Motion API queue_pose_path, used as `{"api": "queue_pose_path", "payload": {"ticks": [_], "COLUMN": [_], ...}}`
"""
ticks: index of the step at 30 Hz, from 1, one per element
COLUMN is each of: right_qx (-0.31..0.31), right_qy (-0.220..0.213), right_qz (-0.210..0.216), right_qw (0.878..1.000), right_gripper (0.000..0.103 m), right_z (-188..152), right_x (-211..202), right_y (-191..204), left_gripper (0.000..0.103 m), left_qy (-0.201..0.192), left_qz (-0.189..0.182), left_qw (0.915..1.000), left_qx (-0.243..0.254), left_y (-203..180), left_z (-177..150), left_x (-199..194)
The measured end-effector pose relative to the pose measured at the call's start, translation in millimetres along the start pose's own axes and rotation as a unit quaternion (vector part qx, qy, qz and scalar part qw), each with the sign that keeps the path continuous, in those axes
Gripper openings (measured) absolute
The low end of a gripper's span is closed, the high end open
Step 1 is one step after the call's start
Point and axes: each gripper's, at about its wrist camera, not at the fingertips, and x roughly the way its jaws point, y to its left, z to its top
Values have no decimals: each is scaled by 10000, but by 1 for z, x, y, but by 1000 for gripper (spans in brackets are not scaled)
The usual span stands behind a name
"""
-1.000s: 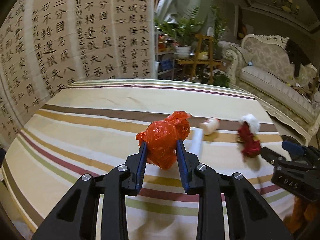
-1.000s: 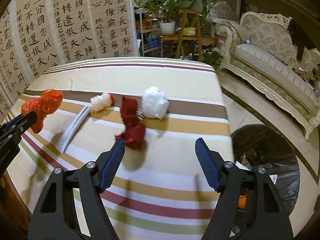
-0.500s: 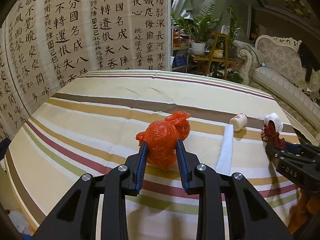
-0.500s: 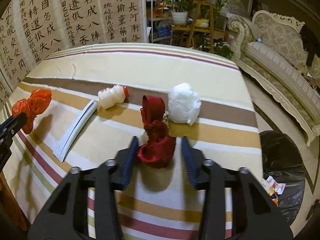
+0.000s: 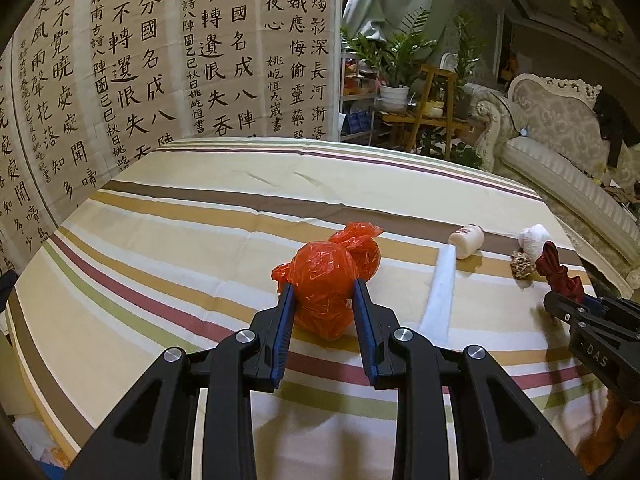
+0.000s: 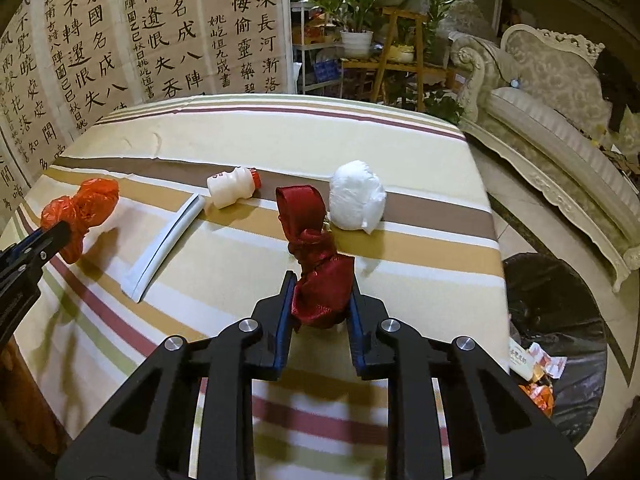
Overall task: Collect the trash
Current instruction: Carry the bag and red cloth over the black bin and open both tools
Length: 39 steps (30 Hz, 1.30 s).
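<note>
A: Left wrist view: what is seen between the fingers of the left gripper (image 5: 323, 298)?

B: An orange plastic bag (image 5: 328, 278), crumpled into a ball, is clamped between the two blue pads, above the striped tablecloth (image 5: 180, 248). Its knotted top sticks out past the fingertips.

A: And what is shown beyond those fingers, to their right?

B: A flat white strip (image 5: 440, 292) is seen lying just right of the fingertips, with a small white bottle (image 5: 466, 240) at its far end.

A: What is shown on the right wrist view?

B: The jaws of the right gripper (image 6: 322, 294) have just been closing, and a dark red cloth bundle (image 6: 316, 272) is now pinched between the pads. Its folded top rises ahead of the fingertips.

A: What else is near those fingers?

B: A white wad (image 6: 356, 196) is seen just beyond and right of the bundle. A black trash bag (image 6: 560, 340) with wrappers in it is seen on the floor, off to the right of the fingers.
</note>
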Motion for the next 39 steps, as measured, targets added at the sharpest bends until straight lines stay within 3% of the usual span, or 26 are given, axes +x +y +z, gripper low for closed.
{"api": "queue_pose_path", "payload": {"ticks": [7,20,39], "right_qx": [133,547,1329], "right_qy": [-129,-237,-497], "right_qz": [-35,-310,-851], "right_qw": [9998,9977,9862], "right_gripper": [23,23,23], "right_z": [-15,-49,-84], "right_x": [-21,-51,-84], "right_y": [-12,-60,-152], "left_gripper": [30,30,30], "left_qy": [-88,-102,-43], "left_qz": [-147,-570,-1228], "left_qw": [9998,9977,9868], "left_qx": [49,345,1056], "left_y": [-12,-68,-161], "left_z": [-3,-19,-35], "left_x": [-14,-32,-45]}}
